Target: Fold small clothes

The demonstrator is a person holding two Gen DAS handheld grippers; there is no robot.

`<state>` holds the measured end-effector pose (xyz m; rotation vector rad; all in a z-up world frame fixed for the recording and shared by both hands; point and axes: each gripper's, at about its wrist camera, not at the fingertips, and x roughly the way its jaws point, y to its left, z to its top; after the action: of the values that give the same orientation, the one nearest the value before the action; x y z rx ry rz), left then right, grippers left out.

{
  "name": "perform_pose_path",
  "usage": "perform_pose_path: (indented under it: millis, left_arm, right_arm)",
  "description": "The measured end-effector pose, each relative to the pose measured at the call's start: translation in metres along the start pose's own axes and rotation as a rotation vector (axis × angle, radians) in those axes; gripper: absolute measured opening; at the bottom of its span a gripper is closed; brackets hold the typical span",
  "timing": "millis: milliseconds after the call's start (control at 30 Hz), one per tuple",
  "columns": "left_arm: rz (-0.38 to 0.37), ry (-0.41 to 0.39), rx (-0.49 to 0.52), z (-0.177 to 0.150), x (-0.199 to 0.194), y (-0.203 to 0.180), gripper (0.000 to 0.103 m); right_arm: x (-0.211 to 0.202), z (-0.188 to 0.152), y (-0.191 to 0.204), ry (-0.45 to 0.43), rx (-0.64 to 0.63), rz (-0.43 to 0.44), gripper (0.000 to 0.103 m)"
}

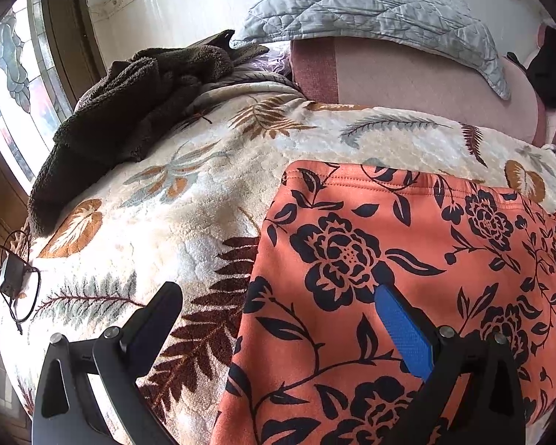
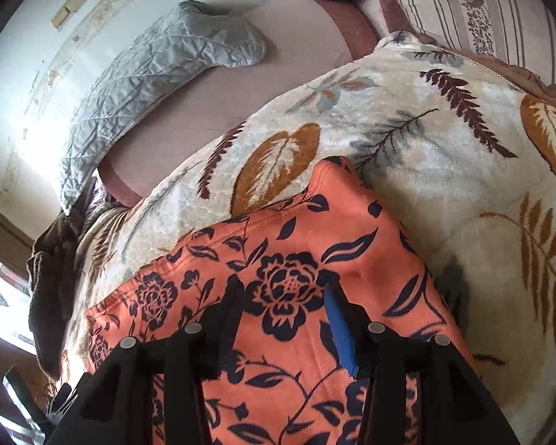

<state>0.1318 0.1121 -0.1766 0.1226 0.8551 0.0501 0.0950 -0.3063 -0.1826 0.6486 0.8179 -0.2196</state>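
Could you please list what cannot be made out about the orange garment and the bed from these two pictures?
- Orange floral garment: its near part is cut off by the bottom edge in both wrist views, and the right gripper covers part of it.
- Dark item by the grey quilted pillow: cut by the edge in the left wrist view.

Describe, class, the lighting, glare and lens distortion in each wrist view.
Left wrist view: the stained-glass window is overexposed, and the leaf-print blanket bulges from fisheye curvature. Right wrist view: glare washes the wall, and dark vignetting fills the corners.
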Motion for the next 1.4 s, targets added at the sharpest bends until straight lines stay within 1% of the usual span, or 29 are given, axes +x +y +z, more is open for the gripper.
perform_pose_path:
  millis: [100, 167, 233, 267, 300, 333, 400, 433, 467, 533, 667, 733, 767, 833, 900, 933, 967, 1033, 1100, 1200, 1267, 1400]
  left_arm:
    - [0.004, 0.043, 0.026, -0.007, 0.005, -0.004, 0.103]
    - [0.021, 0.090, 0.053, -0.013, 0.012, -0.008, 0.103]
    - [0.022, 0.133, 0.070, -0.020, 0.020, -0.010, 0.103]
    - [0.017, 0.132, 0.069, -0.021, 0.020, -0.009, 0.103]
    - [0.012, 0.128, 0.070, -0.021, 0.019, -0.008, 0.103]
    - [0.010, 0.124, 0.073, -0.021, 0.016, -0.007, 0.103]
    - [0.010, 0.110, 0.062, -0.020, 0.011, -0.002, 0.103]
    - [0.004, 0.103, 0.051, -0.020, 0.008, 0.001, 0.103]
    - [-0.006, 0.096, 0.038, -0.019, 0.005, 0.005, 0.103]
    - [-0.020, 0.085, 0.017, -0.017, 0.000, 0.012, 0.103]
    - [-0.021, 0.062, -0.012, -0.015, -0.008, 0.023, 0.103]
    - [-0.033, 0.057, -0.031, -0.015, -0.012, 0.029, 0.103]
    - [-0.035, 0.060, -0.035, -0.015, -0.012, 0.030, 0.103]
    - [-0.021, 0.077, -0.033, -0.017, -0.008, 0.032, 0.103]
    - [-0.002, 0.115, -0.013, -0.021, -0.001, 0.030, 0.103]
    - [0.016, 0.139, 0.002, -0.024, 0.005, 0.029, 0.103]
    - [0.025, 0.160, 0.014, -0.027, 0.010, 0.028, 0.103]
    - [0.011, 0.168, 0.005, -0.030, 0.010, 0.030, 0.103]
    - [0.003, 0.152, 0.002, -0.030, 0.004, 0.031, 0.103]
    - [-0.006, 0.110, 0.004, -0.030, -0.006, 0.031, 0.103]
    - [-0.009, 0.087, 0.001, -0.026, -0.010, 0.031, 0.103]
    - [-0.005, 0.058, 0.001, -0.020, -0.011, 0.031, 0.103]
  right_arm:
    - [-0.006, -0.013, 0.004, 0.027, -0.016, 0.017, 0.049]
    - [-0.006, -0.020, 0.002, 0.043, -0.021, 0.002, 0.049]
    - [-0.002, -0.026, -0.007, 0.069, -0.008, -0.025, 0.049]
    - [0.002, -0.029, -0.015, 0.090, 0.007, -0.040, 0.048]
    - [0.005, -0.033, -0.023, 0.106, 0.032, -0.036, 0.048]
    - [0.005, -0.035, -0.029, 0.107, 0.054, -0.010, 0.049]
    - [-0.007, -0.039, -0.032, 0.077, 0.060, 0.010, 0.048]
    - [-0.016, -0.042, -0.034, 0.049, 0.058, 0.021, 0.049]
    - [-0.026, -0.045, -0.036, 0.022, 0.060, 0.035, 0.051]
    - [-0.043, -0.052, -0.044, -0.016, 0.084, 0.060, 0.052]
    - [-0.070, -0.062, -0.063, -0.054, 0.157, 0.135, 0.053]
    - [-0.082, -0.066, -0.066, -0.080, 0.161, 0.186, 0.054]
    - [-0.087, -0.067, -0.065, -0.085, 0.151, 0.187, 0.054]
    - [-0.086, -0.067, -0.065, -0.072, 0.144, 0.140, 0.054]
    - [-0.070, -0.070, -0.072, -0.012, 0.166, 0.081, 0.051]
    - [-0.058, -0.072, -0.078, 0.044, 0.189, 0.030, 0.043]
    - [-0.048, -0.075, -0.085, 0.088, 0.211, -0.010, 0.029]
    - [-0.051, -0.077, -0.084, 0.072, 0.203, -0.025, 0.028]
    - [-0.055, -0.071, -0.072, 0.058, 0.158, -0.039, 0.032]
    - [-0.056, -0.050, -0.054, 0.020, 0.129, -0.005, 0.032]
    - [-0.045, -0.029, -0.043, 0.022, 0.116, -0.005, 0.032]
    - [-0.008, 0.021, -0.027, -0.013, 0.071, -0.022, 0.032]
